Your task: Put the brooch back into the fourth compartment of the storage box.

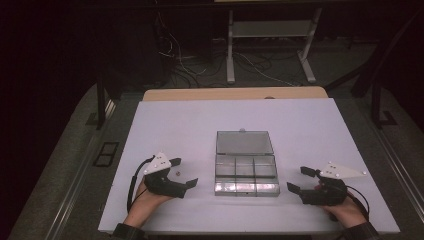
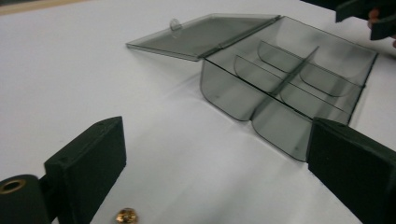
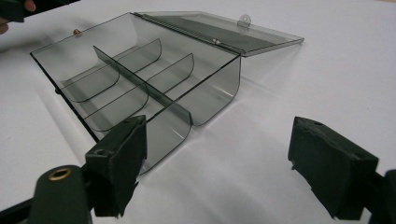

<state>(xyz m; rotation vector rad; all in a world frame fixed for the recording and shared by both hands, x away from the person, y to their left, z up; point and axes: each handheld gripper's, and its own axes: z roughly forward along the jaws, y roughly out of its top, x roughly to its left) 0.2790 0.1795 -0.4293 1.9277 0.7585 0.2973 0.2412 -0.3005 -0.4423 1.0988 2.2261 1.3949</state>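
While apart: both jaws wide, empty.

A white table (image 1: pixel 300 125) carries an open clear compartment box (image 1: pixel 245 167) and a small brass nut (image 1: pixel 177 173).

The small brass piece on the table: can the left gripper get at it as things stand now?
Probably yes. The small brass piece lies bare on the white table, between the open jaws of the left gripper. The open box sits off to the side, clear of the way.
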